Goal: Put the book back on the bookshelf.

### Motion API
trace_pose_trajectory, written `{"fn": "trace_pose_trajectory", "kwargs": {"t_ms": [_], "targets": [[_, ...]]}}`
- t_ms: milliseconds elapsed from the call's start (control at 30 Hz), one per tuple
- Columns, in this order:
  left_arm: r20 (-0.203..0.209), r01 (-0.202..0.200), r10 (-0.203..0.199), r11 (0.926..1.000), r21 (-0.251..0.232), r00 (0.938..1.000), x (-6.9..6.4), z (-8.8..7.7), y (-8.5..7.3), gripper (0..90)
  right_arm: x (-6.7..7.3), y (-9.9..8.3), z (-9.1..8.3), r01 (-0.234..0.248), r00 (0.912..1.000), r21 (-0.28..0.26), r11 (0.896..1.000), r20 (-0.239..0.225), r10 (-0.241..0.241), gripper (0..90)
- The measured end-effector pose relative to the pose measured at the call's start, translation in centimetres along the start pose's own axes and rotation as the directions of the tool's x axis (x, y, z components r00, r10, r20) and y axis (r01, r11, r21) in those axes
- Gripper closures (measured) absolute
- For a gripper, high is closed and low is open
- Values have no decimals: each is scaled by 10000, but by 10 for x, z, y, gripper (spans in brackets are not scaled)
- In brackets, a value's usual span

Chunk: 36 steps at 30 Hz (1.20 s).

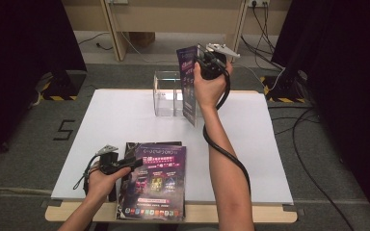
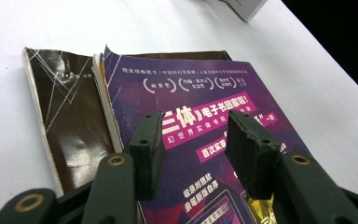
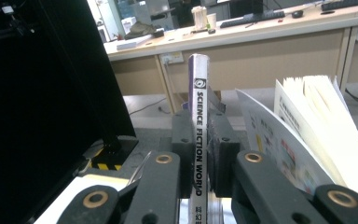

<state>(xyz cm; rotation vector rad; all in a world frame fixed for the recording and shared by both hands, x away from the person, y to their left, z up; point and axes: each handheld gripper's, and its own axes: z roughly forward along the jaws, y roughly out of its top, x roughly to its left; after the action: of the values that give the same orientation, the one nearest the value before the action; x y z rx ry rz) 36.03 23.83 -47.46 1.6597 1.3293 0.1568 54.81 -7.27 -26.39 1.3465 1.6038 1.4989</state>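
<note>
My right tool (image 1: 203, 61) is raised over the far side of the desk (image 1: 250, 144), clamped on a purple magazine (image 1: 189, 84) by its spine. In the right gripper view the two black pads press on either side of the spine (image 3: 199, 126), which stands upright and reads SCIENCE FICTION WORLD. The loose pages (image 3: 307, 126) fan out to the right of the jaws in that view.

From the high view, the magazine hangs roughly vertical, its lower edge just in front of a clear plastic box (image 1: 166, 94) standing on the desk's far half. Whether it touches the box, I cannot tell.

My left tool (image 1: 134, 162) sits low at the near edge of the desk, jaws apart, nothing between them. It rests over the left margin of a stack of magazines (image 1: 156, 185) lying flat. The top cover (image 2: 205, 140) is purple with white print; a dark brown cover (image 2: 70, 121) lies beside it, partly under. In the left gripper view the pads hover just above the purple cover.
</note>
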Motion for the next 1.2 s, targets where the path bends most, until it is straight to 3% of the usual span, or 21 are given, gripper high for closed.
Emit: {"fn": "trace_pose_trajectory", "kwargs": {"t_ms": [200,333,467,767,1000,1200], "targets": [[-28,40,-40,10000,33,10000,2,0,-1,555,0,-11,18,415,9990,-195,9990,194,-411,832],[-50,54,-54,10000,5,10000,3,0,-1,556,5,-20,14,741,9970,-265,9969,235,-735,830],[-46,83,-83,10000,-8,10000,4,0,-1,556,10,-29,-4,1316,9913,-238,9910,99,-1314,829],[-107,33,-33,10000,24,9999,2,-1,-1,555,16,-59,-53,1973,9802,25,9803,-150,-1972,828],[-94,15,-15,10000,-25,10000,1,-2,0,555,9,-78,-83,1863,9825,184,9823,-26,-1863,826],[-75,33,-33,10000,-66,10000,1,-2,1,555,4,-88,-98,1762,9843,348,9837,-34,-1762,807]]}}
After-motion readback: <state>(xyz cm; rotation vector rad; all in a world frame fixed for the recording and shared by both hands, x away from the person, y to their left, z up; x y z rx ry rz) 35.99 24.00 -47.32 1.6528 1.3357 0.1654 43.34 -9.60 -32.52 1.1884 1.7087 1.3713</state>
